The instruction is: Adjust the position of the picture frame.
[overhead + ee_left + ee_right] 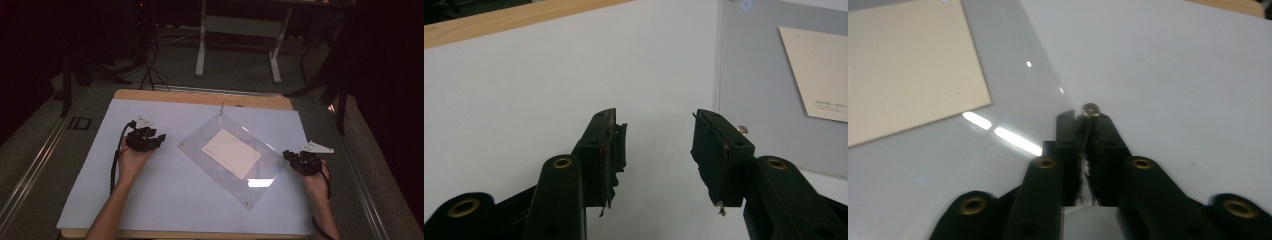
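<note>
The printed line on the cream card (819, 70), at about three o'clock in the left gripper view, is too small to read, and the picture's right edge cuts the card off. In the right gripper view the closed jaws hide most of the small metal pin (1091, 109) they clamp, so only its round head shows at twelve o'clock from the tips, and whether they also pinch the clear sheet (1013, 95) cannot be told. At twelve o'clock in the high view, the thin upright thing (222, 107) at the sheet's far corner is perhaps a screw, too small to tell.
</note>
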The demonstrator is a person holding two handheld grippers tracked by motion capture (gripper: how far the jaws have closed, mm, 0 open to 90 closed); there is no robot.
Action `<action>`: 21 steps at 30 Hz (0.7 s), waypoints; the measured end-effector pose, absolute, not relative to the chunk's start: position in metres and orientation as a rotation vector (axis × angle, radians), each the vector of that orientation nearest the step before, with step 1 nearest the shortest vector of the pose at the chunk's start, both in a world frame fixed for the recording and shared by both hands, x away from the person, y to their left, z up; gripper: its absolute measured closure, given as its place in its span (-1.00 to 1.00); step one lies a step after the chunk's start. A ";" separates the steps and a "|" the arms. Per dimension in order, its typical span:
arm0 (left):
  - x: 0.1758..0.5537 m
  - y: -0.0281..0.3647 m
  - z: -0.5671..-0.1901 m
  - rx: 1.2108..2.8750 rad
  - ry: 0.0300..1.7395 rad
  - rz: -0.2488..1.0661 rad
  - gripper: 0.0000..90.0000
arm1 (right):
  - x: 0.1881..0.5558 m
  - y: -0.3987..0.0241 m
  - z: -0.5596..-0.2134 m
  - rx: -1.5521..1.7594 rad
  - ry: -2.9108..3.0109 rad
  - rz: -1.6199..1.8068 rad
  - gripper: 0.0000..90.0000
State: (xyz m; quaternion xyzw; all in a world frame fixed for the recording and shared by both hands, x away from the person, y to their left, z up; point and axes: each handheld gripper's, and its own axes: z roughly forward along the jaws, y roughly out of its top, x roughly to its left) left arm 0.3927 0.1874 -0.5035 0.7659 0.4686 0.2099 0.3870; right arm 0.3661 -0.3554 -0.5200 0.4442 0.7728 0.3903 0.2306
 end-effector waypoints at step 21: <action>0.439 0.131 -0.503 2.005 1.043 0.452 0.16 | 0.361 -0.347 -0.522 1.302 2.029 1.051 0.89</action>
